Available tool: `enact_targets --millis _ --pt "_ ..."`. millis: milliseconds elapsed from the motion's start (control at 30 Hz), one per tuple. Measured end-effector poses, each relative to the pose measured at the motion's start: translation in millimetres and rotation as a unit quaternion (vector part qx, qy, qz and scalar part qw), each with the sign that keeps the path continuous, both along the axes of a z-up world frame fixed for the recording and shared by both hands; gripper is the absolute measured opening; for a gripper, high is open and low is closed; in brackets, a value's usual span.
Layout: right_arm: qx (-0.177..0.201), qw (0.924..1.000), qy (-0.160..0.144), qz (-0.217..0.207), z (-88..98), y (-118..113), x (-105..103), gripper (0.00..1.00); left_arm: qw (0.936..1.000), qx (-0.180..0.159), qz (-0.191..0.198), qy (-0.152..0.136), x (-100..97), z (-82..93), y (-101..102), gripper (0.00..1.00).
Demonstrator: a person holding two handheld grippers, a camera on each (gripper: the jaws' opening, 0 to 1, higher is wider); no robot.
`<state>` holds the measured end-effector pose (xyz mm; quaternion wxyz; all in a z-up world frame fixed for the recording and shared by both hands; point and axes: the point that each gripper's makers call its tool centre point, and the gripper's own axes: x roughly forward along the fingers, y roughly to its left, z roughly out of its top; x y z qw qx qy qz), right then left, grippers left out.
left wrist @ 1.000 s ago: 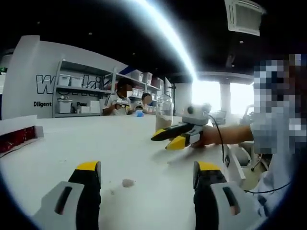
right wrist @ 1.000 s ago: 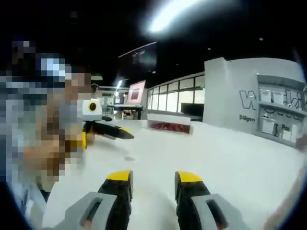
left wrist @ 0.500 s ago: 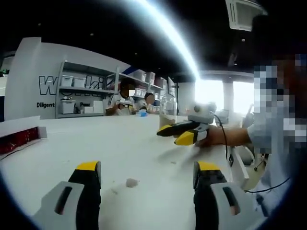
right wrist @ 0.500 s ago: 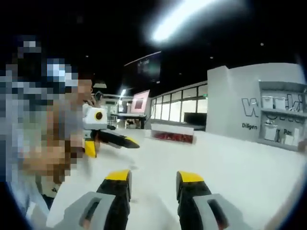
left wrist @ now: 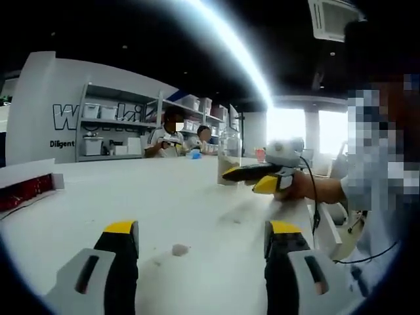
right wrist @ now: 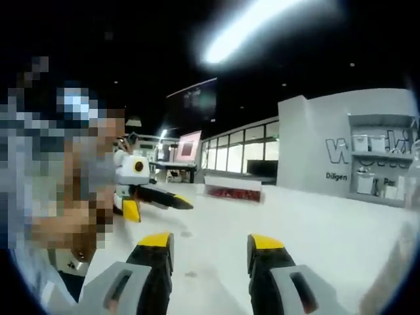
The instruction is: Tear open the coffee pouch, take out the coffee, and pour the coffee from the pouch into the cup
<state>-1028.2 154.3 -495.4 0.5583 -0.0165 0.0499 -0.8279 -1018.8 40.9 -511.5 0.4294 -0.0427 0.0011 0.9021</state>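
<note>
Both grippers, left (left wrist: 201, 239) and right (right wrist: 210, 252), hover over the white table (left wrist: 197, 197), jaws wide, empty

We count one clear cup (left wrist: 228, 161) mid-frame, one red box (left wrist: 23, 190) at far left, one small scrap (left wrist: 177, 250) low center, and two people (left wrist: 164, 138) behind.
</note>
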Motion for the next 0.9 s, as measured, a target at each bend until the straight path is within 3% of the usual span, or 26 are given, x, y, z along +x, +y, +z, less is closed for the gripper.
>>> enact_targets --millis 500,900 --pt "0.017 0.9997 0.012 -0.015 -5.9 6 4 0.45 1.0000 0.001 -0.004 0.003 2.3 0.6 2 0.79" --pt "0.026 0.9992 -0.025 -0.016 -15.3 3 -3 0.45 1.0000 0.001 -0.007 0.004 2.1 1.3 2 0.79"
